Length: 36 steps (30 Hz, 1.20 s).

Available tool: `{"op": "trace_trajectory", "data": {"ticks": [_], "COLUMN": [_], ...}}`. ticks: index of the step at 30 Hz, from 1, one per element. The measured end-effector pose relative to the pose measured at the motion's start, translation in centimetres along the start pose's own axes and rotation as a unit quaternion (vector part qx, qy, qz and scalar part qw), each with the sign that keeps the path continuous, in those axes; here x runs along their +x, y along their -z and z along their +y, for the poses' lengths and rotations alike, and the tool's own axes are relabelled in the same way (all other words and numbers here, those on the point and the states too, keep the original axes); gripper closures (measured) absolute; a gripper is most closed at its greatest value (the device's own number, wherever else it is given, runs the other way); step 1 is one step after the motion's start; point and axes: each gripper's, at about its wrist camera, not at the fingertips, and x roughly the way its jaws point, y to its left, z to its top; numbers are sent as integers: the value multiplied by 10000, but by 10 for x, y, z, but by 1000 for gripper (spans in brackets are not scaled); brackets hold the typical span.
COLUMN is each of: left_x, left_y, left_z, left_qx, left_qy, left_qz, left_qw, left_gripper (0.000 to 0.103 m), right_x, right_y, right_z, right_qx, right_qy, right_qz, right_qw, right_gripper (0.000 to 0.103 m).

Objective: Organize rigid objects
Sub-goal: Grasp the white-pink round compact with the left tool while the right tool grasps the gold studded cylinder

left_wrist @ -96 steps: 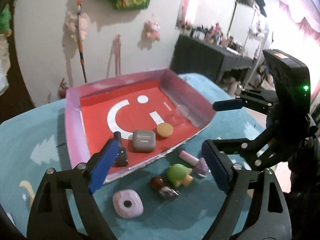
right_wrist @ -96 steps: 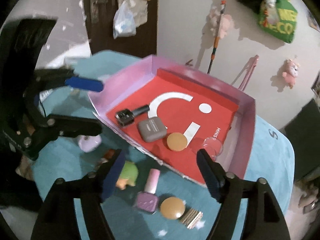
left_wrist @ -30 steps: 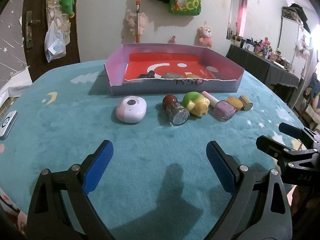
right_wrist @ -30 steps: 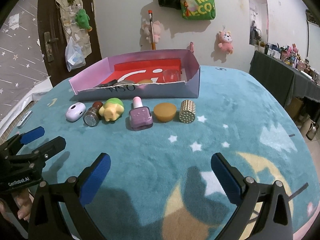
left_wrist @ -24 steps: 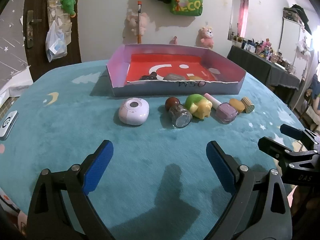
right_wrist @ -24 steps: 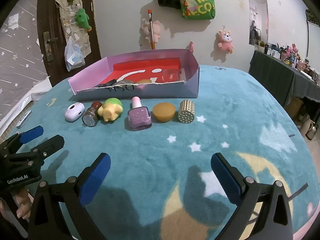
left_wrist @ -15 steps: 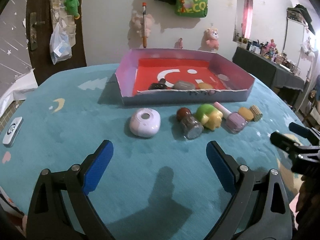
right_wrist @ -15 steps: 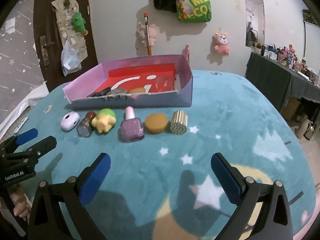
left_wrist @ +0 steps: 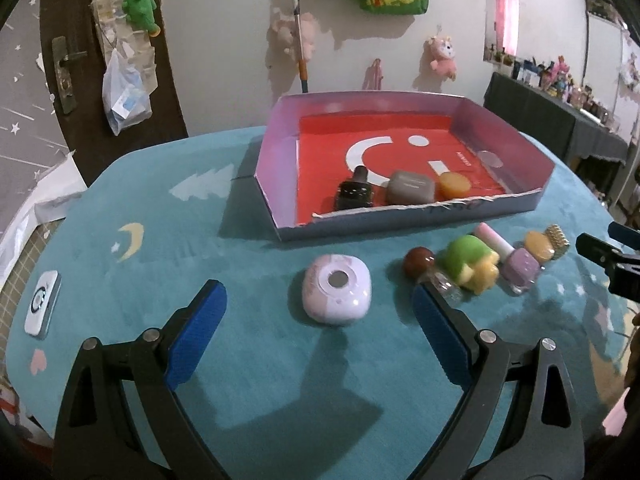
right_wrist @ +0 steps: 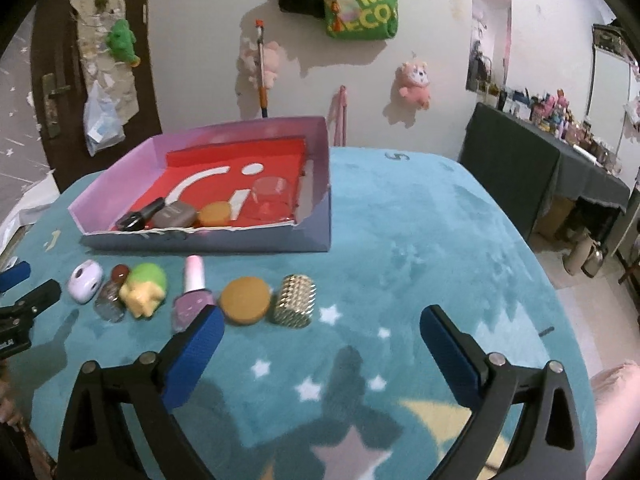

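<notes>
A pink-walled, red-floored box (left_wrist: 276, 184) (right_wrist: 320, 200) holds a black bottle (left_wrist: 356, 192), a grey case (left_wrist: 410, 188), an orange disc (left_wrist: 454, 184) and a clear lid (right_wrist: 272, 192). In front of it lies a row: lilac round case (left_wrist: 336, 294) (right_wrist: 85, 280), brown-capped jar (left_wrist: 420, 264), green-yellow toy (left_wrist: 472, 264) (right_wrist: 146, 284), lilac nail polish (left_wrist: 520, 266) (right_wrist: 192, 296), orange disc (right_wrist: 245, 300), gold studded cylinder (right_wrist: 295, 301). My left gripper (left_wrist: 318, 340) is open, just short of the lilac case. My right gripper (right_wrist: 322, 354) is open, just short of the gold cylinder.
The teal star-patterned tablecloth (right_wrist: 420, 240) covers a round table. A small white device (left_wrist: 42, 310) lies near the left edge. A door (left_wrist: 80, 60) and a wall with hung toys stand behind; a dark sideboard (right_wrist: 540, 168) is at the right.
Both grippers, high over the box 3.2 s ago, had pulled back low over the cloth; in the last second both have moved forward toward the row. Both stayed open.
</notes>
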Motion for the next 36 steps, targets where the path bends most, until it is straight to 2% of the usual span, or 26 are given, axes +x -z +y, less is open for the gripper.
{"op": "trace_trajectory", "data": {"ticks": [4,11,14,16,18,26,36], "left_x": [12,36,44,47,50,60,65], "left_y": [-9,-15,-14,-13,-12,-8,-8], "left_z": [3,5,5,5,4,4,5], "left_qx": [77,165,205,212,196,240,208], "left_qy": [18,151,204,260,359,340,387], "left_qz": [155,536,649,710,784,998,1049], "left_qw": [9998,9983,9975,9969,9961,9941,9935], "left_gripper": [9,25,26,33,33,33,33], "right_x": [18,41,45,46,46,50,51], "right_y": [-7,-9,-10,-11,-12,-13,-14], "right_z": [-5,-8,-10,-11,-12,-21,-26], "right_qx": [60,80,125,128,109,138,-40], "right_qy": [11,-3,-41,-37,-18,-231,-246], "right_qz": [266,601,633,652,683,863,1011], "right_qw": [9996,9982,9979,9978,9976,9959,9946], "right_gripper": [10,13,13,14,16,16,16]}}
